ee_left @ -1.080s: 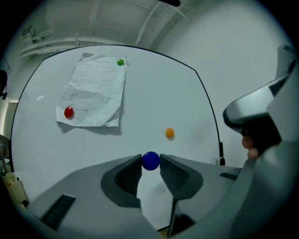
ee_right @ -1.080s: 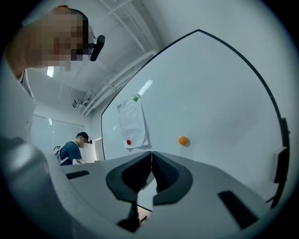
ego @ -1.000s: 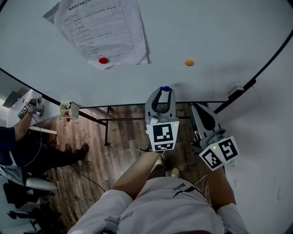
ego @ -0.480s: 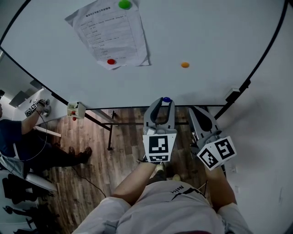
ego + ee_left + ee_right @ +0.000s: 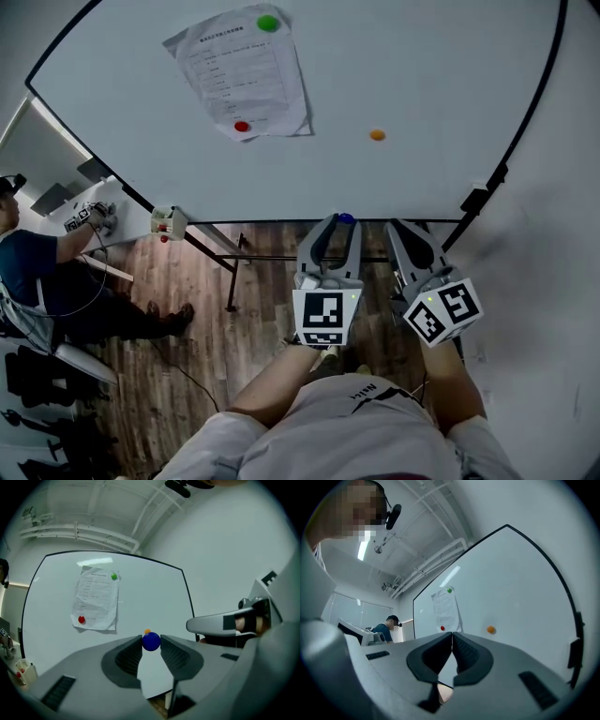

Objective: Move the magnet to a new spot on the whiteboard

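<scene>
A round blue magnet [image 5: 346, 218] [image 5: 151, 641] is pinched between the fingertips of my left gripper [image 5: 339, 225] [image 5: 151, 645], held in the air just short of the whiteboard's [image 5: 422, 75] lower edge. The right gripper [image 5: 405, 232] [image 5: 452, 635] hangs beside it to the right, jaws shut with nothing between them. An orange magnet [image 5: 377, 135] [image 5: 147, 631] [image 5: 491, 629] sticks to the bare board ahead. Up and to the left, a printed sheet [image 5: 244, 80] is pinned to the board by a green magnet [image 5: 268, 22] and a red magnet [image 5: 242, 126].
A small box [image 5: 169, 223] sits at the end of the board's tray on the left. The board's black stand [image 5: 234, 267] stands on the wooden floor below. A seated person [image 5: 37, 272] works at a desk far left. A white wall [image 5: 553, 281] runs along the right.
My left gripper has drawn back from the whiteboard's lower edge, carrying the blue magnet with it. The right gripper has drawn back a little too, and more of the board shows.
</scene>
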